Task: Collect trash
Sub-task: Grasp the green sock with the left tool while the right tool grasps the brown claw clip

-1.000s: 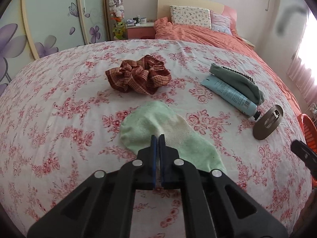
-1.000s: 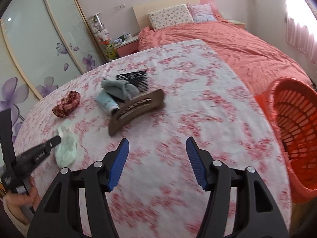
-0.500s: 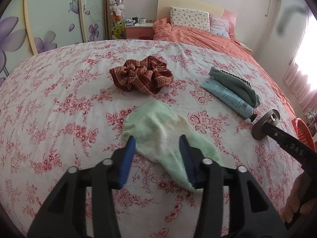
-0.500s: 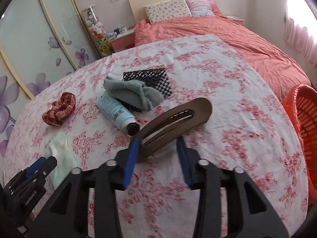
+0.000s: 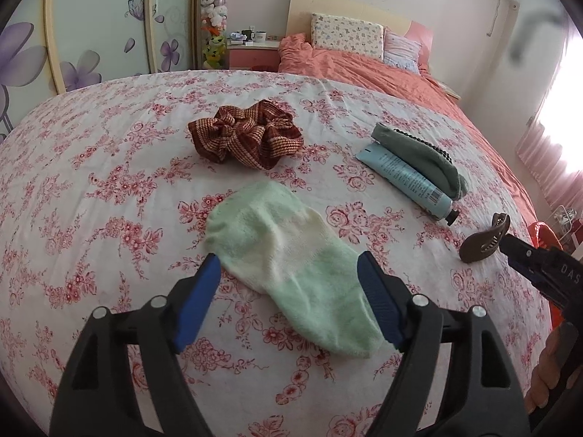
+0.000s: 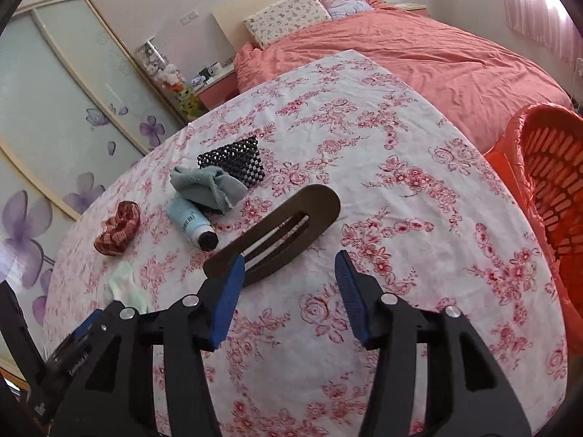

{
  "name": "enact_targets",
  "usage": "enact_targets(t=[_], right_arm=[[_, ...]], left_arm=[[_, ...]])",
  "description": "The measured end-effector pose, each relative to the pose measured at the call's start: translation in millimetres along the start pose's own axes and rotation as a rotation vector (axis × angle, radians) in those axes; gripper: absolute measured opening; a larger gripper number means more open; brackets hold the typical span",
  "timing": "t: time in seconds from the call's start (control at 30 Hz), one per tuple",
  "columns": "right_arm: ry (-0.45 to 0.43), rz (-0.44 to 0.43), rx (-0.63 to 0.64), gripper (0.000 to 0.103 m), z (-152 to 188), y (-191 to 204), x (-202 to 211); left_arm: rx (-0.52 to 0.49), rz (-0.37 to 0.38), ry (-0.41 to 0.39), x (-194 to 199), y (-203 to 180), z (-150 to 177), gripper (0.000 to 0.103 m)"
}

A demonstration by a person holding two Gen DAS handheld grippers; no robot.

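Observation:
A pale green sock (image 5: 291,258) lies flat on the floral cloth; it also shows in the right wrist view (image 6: 127,286). My left gripper (image 5: 289,278) is open, its blue pads on either side of the sock's middle, just above it. A brown hair clip (image 6: 277,233) lies further right and also shows in the left wrist view (image 5: 484,240). My right gripper (image 6: 289,273) is open and empty, with the clip's near end by its left pad. An orange basket (image 6: 554,182) stands off the table's right edge.
A red checked scrunchie (image 5: 247,138) lies behind the sock. A blue tube (image 5: 404,178), a grey-green cloth (image 5: 422,156) and a black beaded pouch (image 6: 233,160) lie together at the right. A bed with an orange cover (image 6: 419,51) stands behind.
My left gripper went from shut to wide open over the sock. My right gripper moved in to the hair clip, narrowed, then opened wide again; the clip stays on the cloth.

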State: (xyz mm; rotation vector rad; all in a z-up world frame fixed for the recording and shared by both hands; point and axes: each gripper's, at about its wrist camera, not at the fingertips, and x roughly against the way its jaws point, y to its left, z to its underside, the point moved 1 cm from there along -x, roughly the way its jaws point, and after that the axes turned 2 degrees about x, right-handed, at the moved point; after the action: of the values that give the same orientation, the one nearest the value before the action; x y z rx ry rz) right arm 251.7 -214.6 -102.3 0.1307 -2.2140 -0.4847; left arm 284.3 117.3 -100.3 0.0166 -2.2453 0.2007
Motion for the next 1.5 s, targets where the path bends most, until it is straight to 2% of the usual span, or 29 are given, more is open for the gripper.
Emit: enact_targets(t=[0.13,0.2,0.3,0.37,0.53,0.6,0.67,0.73,0.83,0.97,1.1,1.2,1.37,1.5], right_arm=[[0.014,-0.007,-0.058,0.053,-4,6,-7],[0.027,0.041,-0.043,0.053,-4,14,-14],[0.001,0.104,0.007,0.053,-6,25,-21],[-0.003,0.101,0.027,0.047,-10,28,-26],[0.004,0.102,0.006,0.047,-17,31,-35],[-0.003,0.106,0.034,0.047,-16,37,-38],[-0.008,0.115,0.090,0.030,-15,41,-41],[0.005,0.054,0.095,0.020,-14,37,-39],[0.024,0.022,0.087,0.010,-14,24,-31],[0.042,0.037,0.123,0.010,-10,3,-16],[0.017,0.125,0.203,0.010,-8,-13,1],[0.020,0.131,0.194,0.010,-9,-19,0],[0.014,0.147,0.187,0.012,-9,-17,-9],[0.005,0.162,0.182,0.012,-14,-17,-11]], left_arm=[[-0.010,-0.002,0.000,0,1,0,0.076],[-0.009,-0.002,0.000,0,1,0,0.076],[-0.011,-0.003,0.002,0,1,0,0.076],[-0.014,-0.005,0.002,0,1,0,0.076],[-0.009,-0.006,0.010,-4,2,0,0.076],[-0.005,-0.003,0.015,-4,0,1,0.076],[-0.007,-0.002,0.016,-4,-1,3,0.076],[-0.011,-0.002,0.014,-2,-1,4,0.076],[-0.015,-0.002,0.010,-1,-1,5,0.076],[-0.009,0.007,0.002,3,2,3,0.076],[-0.010,0.018,-0.001,5,2,4,0.076],[-0.017,0.015,0.003,3,-2,4,0.076],[-0.003,0.017,0.024,-3,-7,6,0.082],[-0.007,-0.013,0.030,-9,-11,6,0.085]])
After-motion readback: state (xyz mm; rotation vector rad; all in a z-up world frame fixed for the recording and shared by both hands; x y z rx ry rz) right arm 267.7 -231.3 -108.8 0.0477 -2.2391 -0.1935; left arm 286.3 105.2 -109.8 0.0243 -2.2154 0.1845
